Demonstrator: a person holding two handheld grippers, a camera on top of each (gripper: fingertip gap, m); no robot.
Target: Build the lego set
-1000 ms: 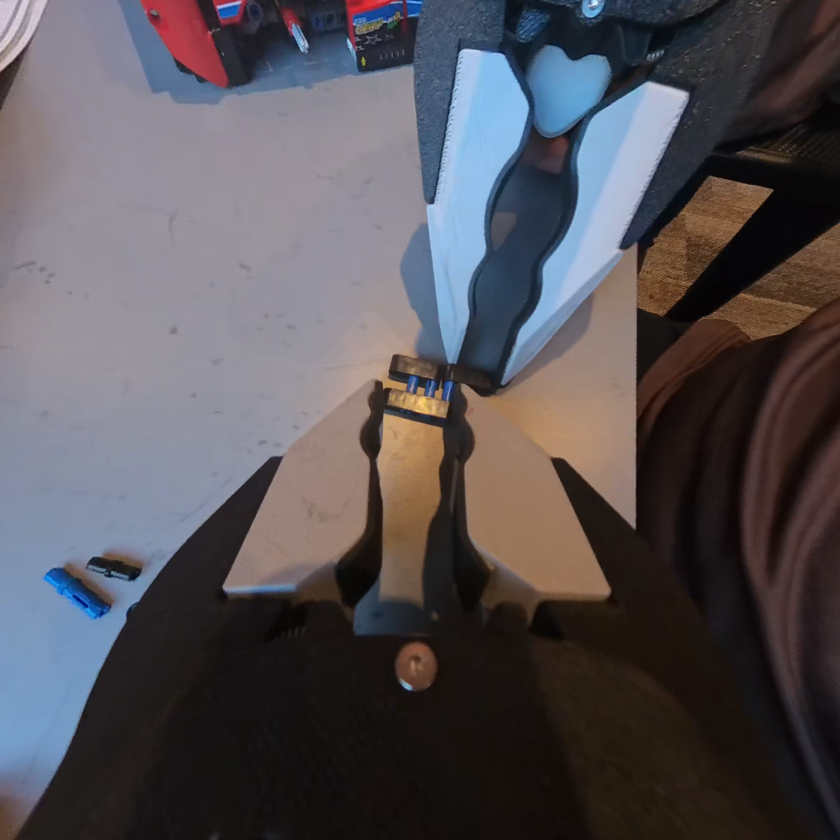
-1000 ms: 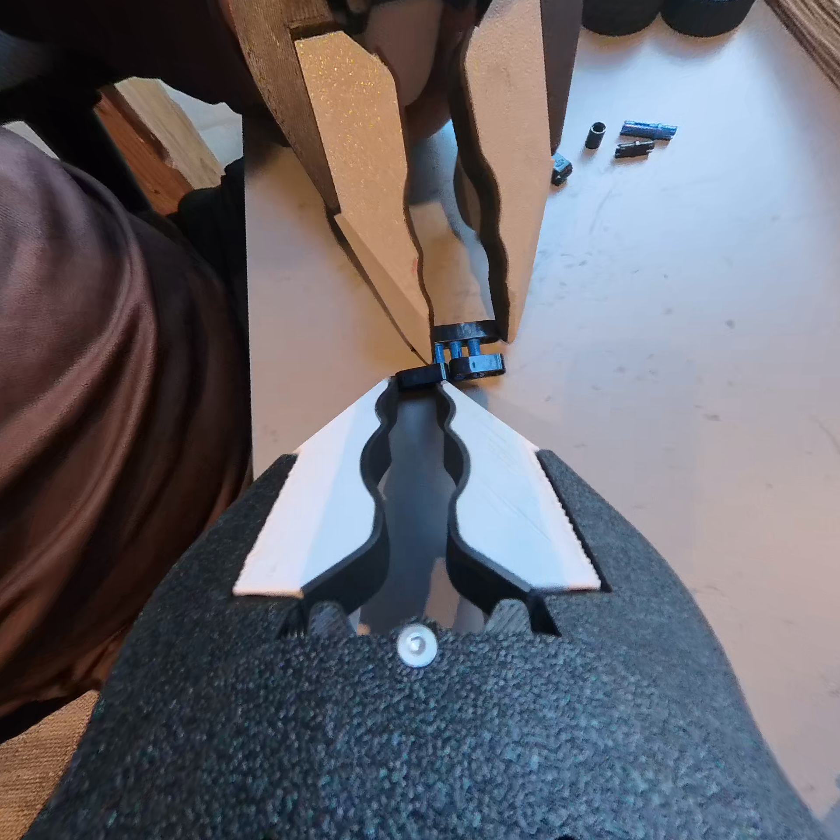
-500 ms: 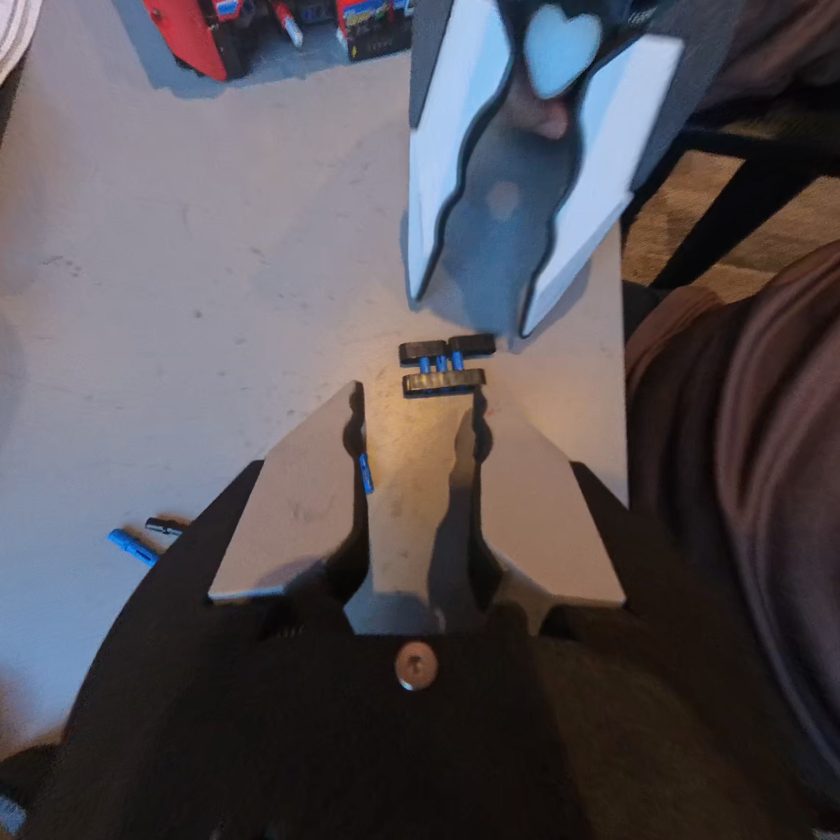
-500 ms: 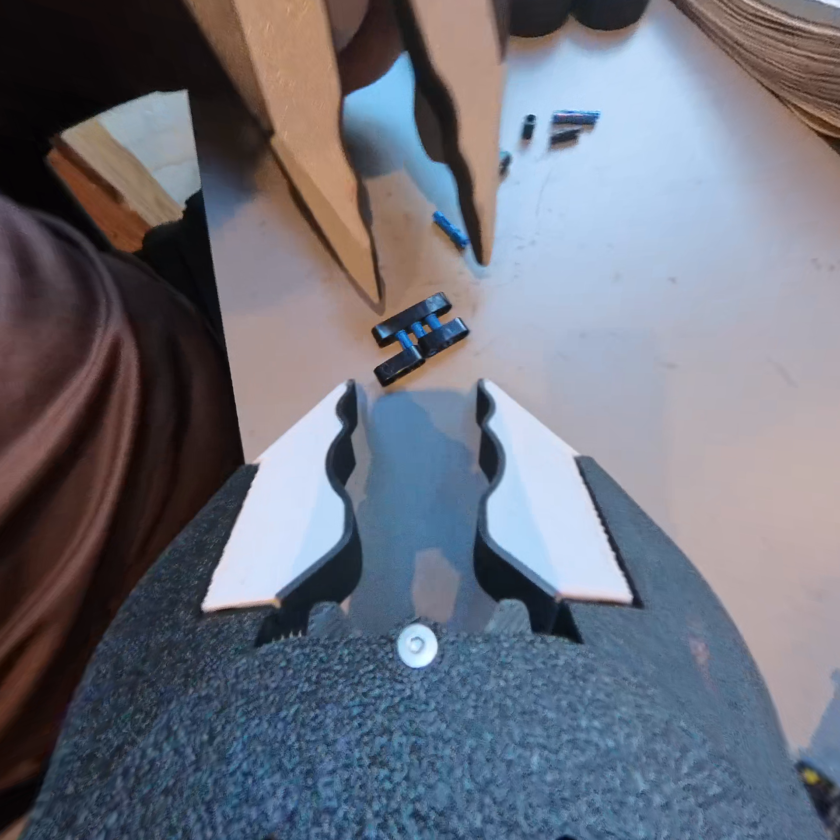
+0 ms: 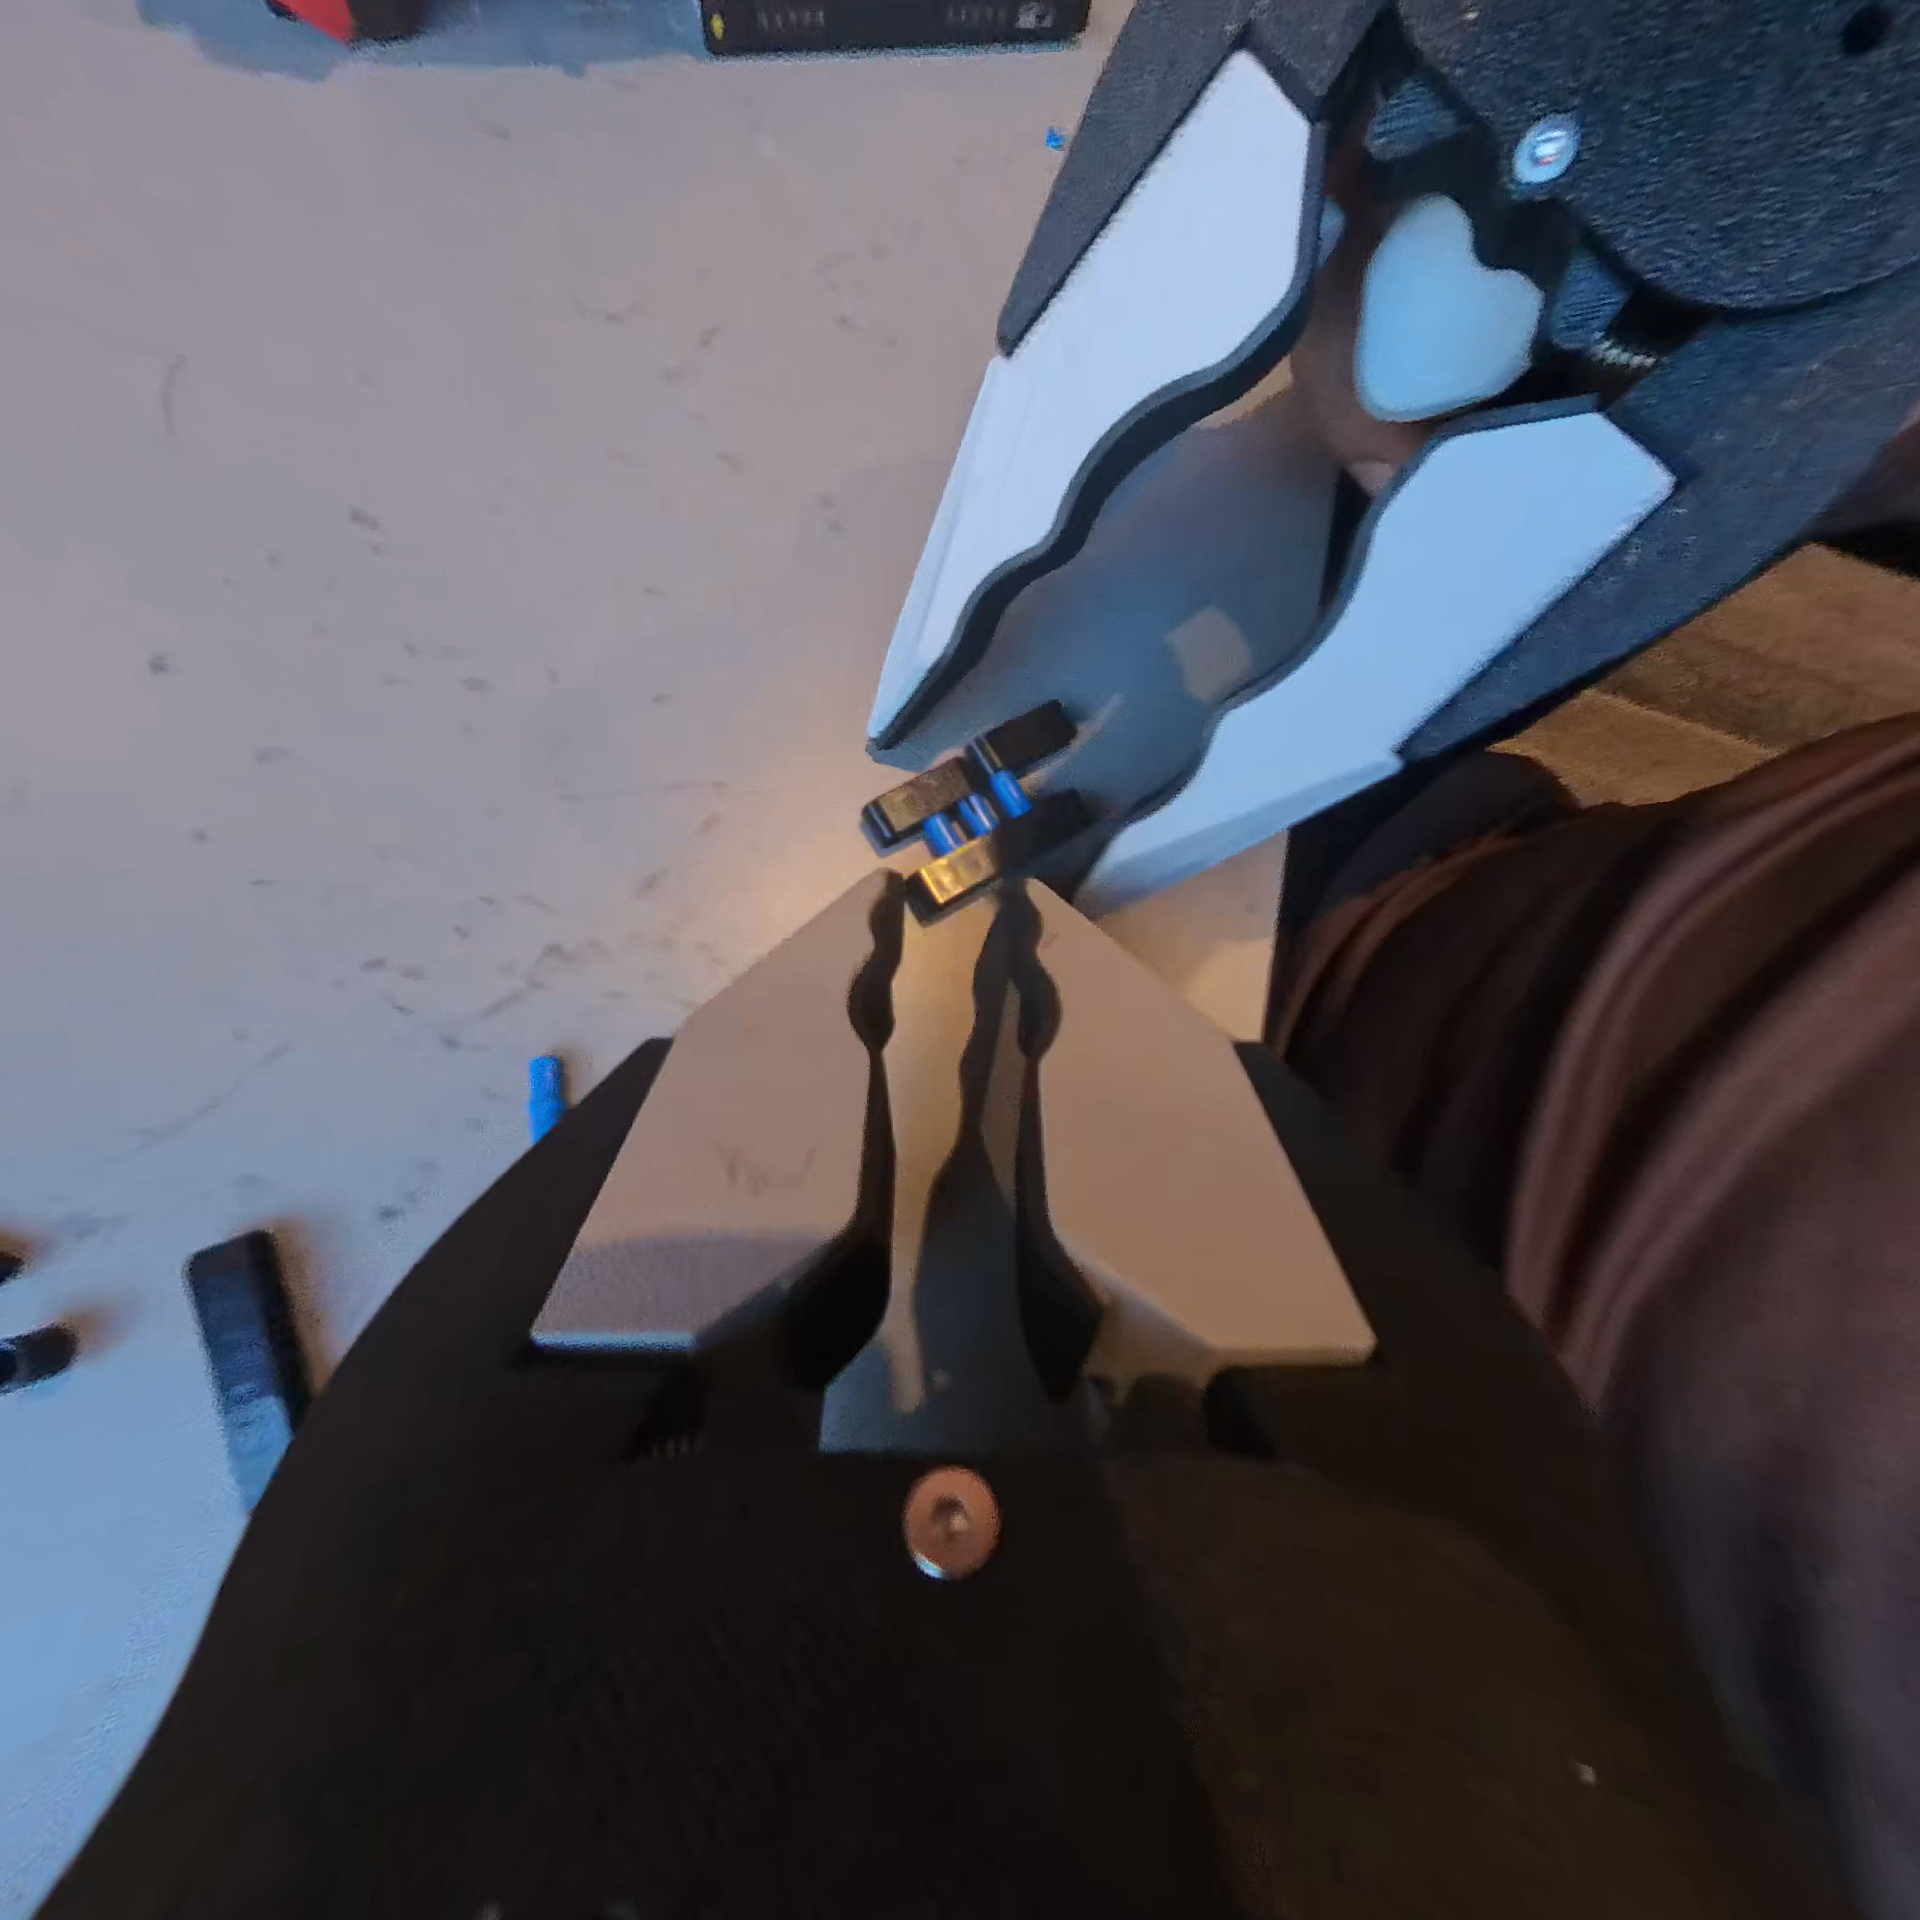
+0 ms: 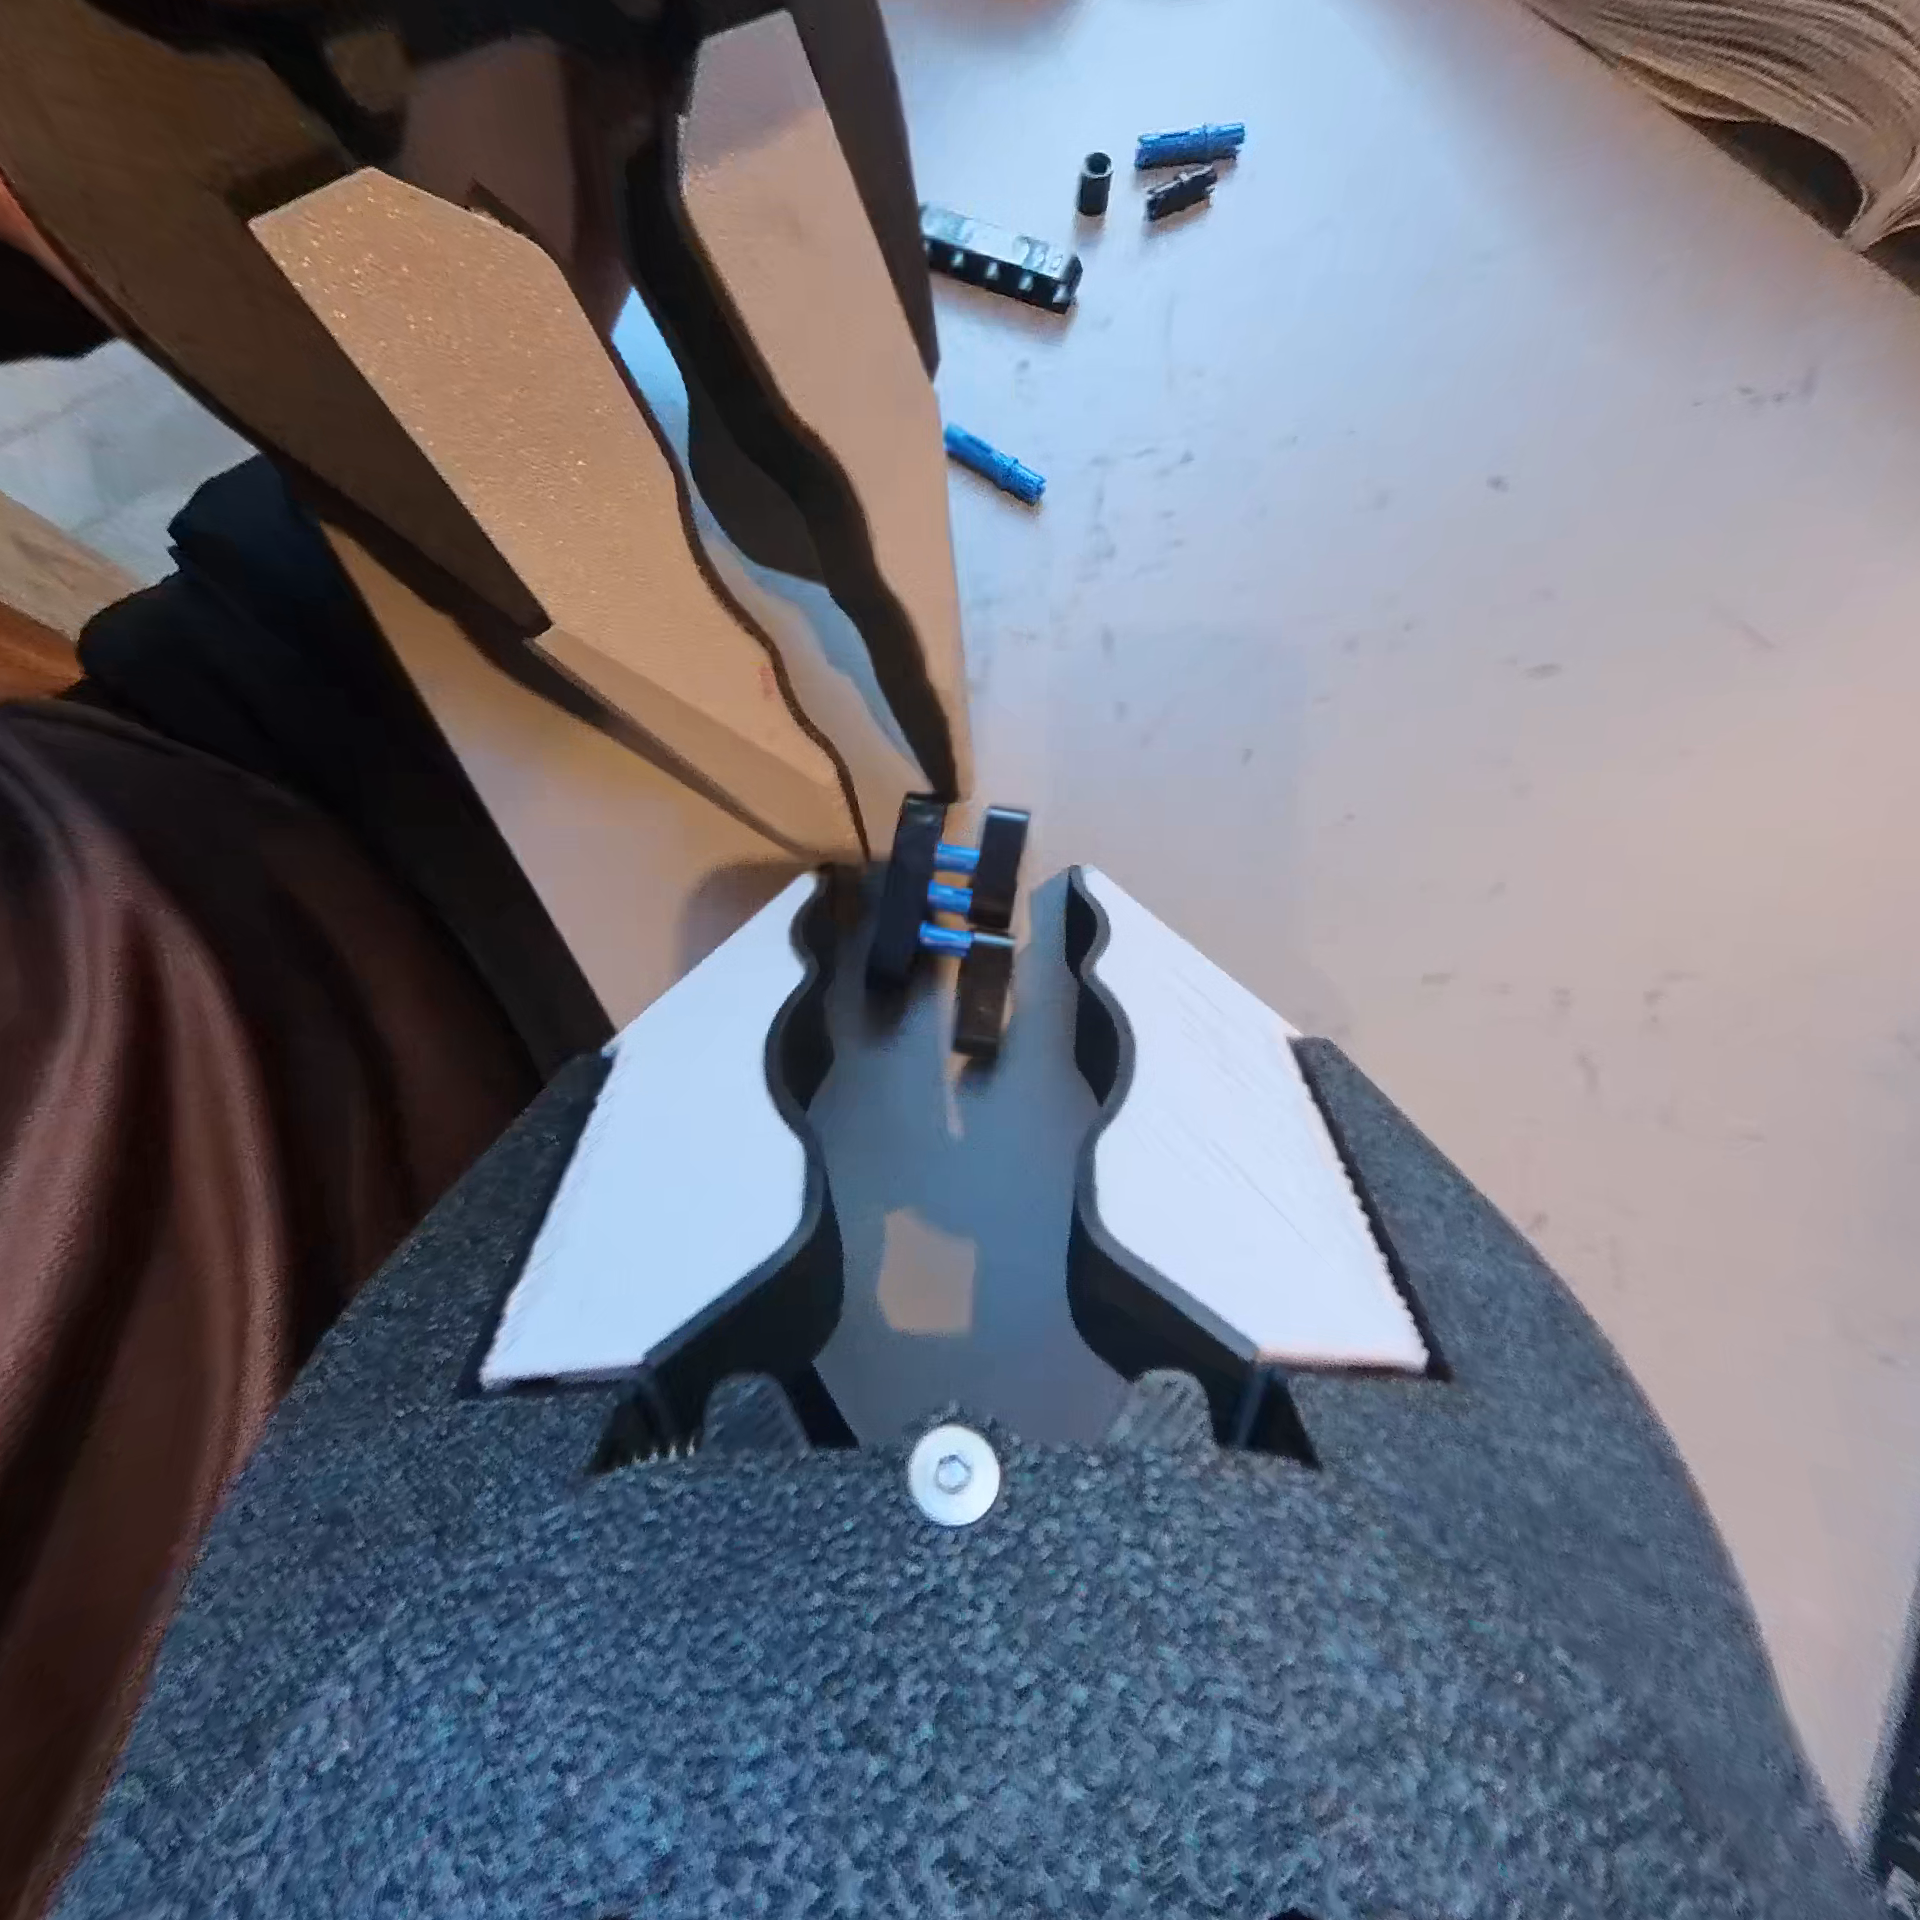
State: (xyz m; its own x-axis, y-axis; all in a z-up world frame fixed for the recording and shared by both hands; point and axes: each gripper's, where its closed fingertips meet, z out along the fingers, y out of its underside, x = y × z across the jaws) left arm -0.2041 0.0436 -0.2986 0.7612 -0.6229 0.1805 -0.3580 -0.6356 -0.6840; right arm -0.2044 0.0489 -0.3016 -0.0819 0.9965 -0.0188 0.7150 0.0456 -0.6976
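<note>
Left tongs (image 5: 951, 894), nearly closed, pinch one black beam of the pinned assembly (image 5: 971, 816) just above the desk (image 5: 416, 520) as the right tongs (image 6: 945, 883) straddle it half-open, apparently poised to press the loose beams home.

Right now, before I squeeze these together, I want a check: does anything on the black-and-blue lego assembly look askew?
Yes. On the blue pins, the near short beam sits stepped and tilted out of line with the far short beam. The left gripper pinches the long beam opposite them.
</note>
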